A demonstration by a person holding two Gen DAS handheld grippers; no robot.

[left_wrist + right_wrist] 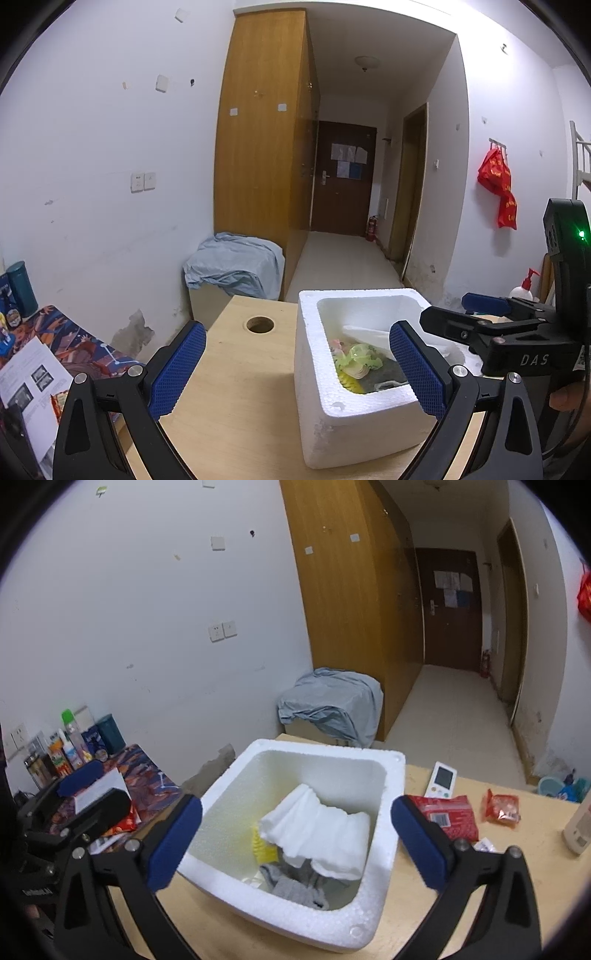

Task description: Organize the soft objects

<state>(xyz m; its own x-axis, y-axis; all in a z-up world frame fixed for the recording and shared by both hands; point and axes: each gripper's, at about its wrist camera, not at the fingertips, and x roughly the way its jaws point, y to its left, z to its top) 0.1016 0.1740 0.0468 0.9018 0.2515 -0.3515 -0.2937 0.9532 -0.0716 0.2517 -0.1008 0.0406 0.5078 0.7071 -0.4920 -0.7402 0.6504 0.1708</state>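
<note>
A white foam box point(343, 421) point(221, 797) stands on the wooden table. Inside lie a folded white cloth point(317, 830), a grey sock point(295, 884), a yellow item point(263, 849) and a light green piece point(360, 356). My left gripper point(297, 369) is open and empty, to the left of the box, its right finger over the box's near side. My right gripper point(295, 843) is open and empty, above the box with the box between its fingers; it also shows in the left wrist view point(491, 317), reaching over the box from the right.
The table point(236, 387) has a round hole point(260, 325). Red snack packets point(448, 814) point(502, 806), a white remote point(441, 780) and a white bottle point(580, 825) lie right of the box. Bottles and papers crowd a side table point(147, 771) at left.
</note>
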